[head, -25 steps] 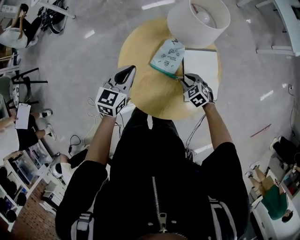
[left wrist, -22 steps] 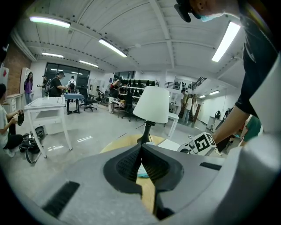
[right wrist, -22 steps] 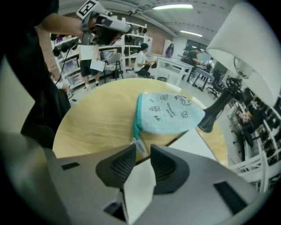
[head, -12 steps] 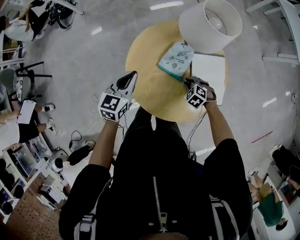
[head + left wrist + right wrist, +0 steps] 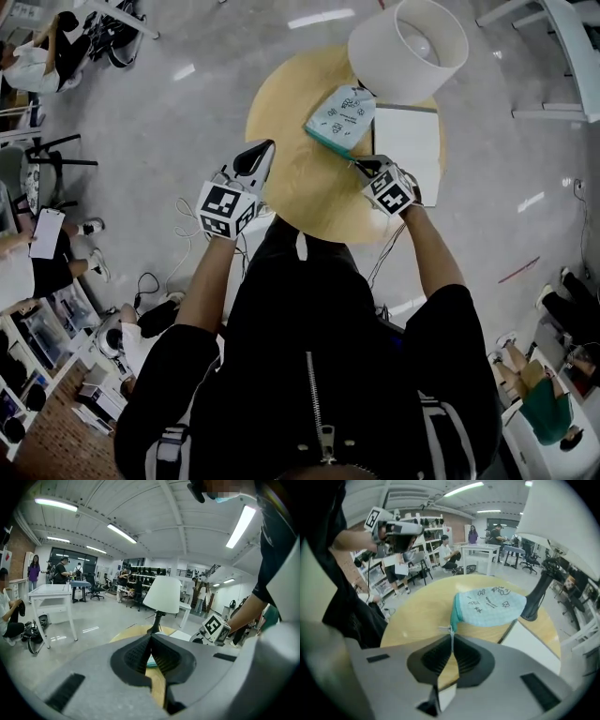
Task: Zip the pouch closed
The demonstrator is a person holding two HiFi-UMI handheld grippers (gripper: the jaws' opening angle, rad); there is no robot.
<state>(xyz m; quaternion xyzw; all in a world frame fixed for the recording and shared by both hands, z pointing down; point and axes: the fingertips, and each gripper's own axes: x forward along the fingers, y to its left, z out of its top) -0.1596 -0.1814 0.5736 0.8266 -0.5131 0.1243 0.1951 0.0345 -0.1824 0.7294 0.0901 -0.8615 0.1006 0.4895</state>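
The pouch [image 5: 339, 116] is pale blue-green with a darker teal edge. It carries small black drawings and lines of print, too small to read. It lies flat on the round wooden table [image 5: 289, 103], its far corner by the foot of the lamp [image 5: 408, 45] and its long side just beside a white pad [image 5: 405, 141].

A thin white pull cord [image 5: 451, 632] runs from the pouch's near corner into the right gripper [image 5: 358, 166], whose jaws are pinched together on it. The left gripper [image 5: 261, 150] hangs at the table's left edge, well apart from the pouch, jaws pressed together with nothing between them.

On the table are one pouch, one lamp and one pad. There are two grippers, each with a cube of black-and-white square markers.
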